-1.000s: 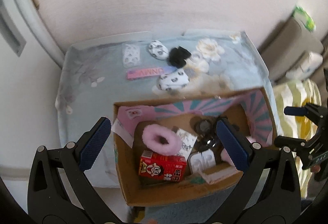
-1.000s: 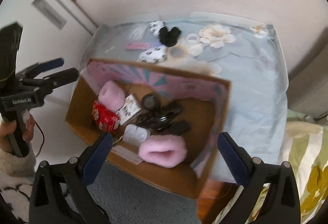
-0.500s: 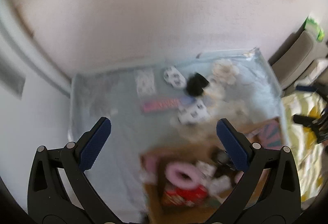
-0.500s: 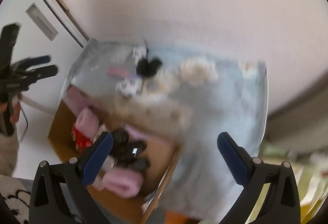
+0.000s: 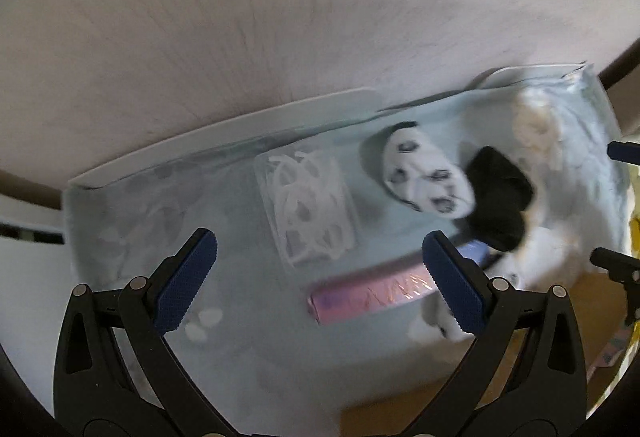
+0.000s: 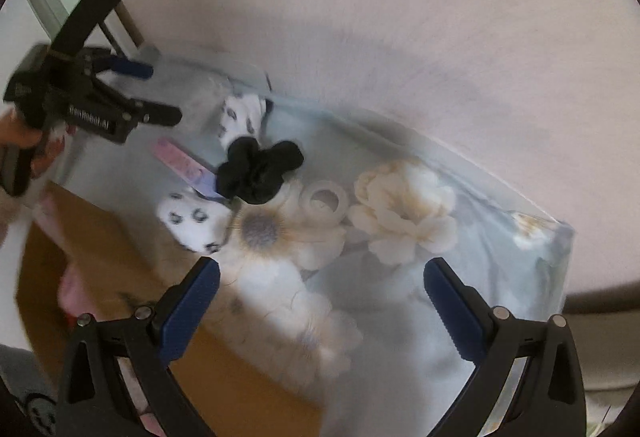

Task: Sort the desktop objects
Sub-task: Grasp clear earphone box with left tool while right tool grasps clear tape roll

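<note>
Both tongs [image 5: 320, 277] [image 6: 322, 301] spread, empty

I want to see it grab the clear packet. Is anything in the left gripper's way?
Nothing visible is. The left gripper is open and empty, and the clear packet lies flat on the tablecloth just ahead of its fingertips, with only bare cloth between. The pink strip lies off to the right.

We hold our left gripper [image 5: 318, 265] with its blue-padded fingers [image 5: 185, 279] spread wide, nothing between them. Our right gripper [image 6: 320, 303] is likewise spread and empty. Our left hand [image 6: 18, 153] grips its handle.
</note>
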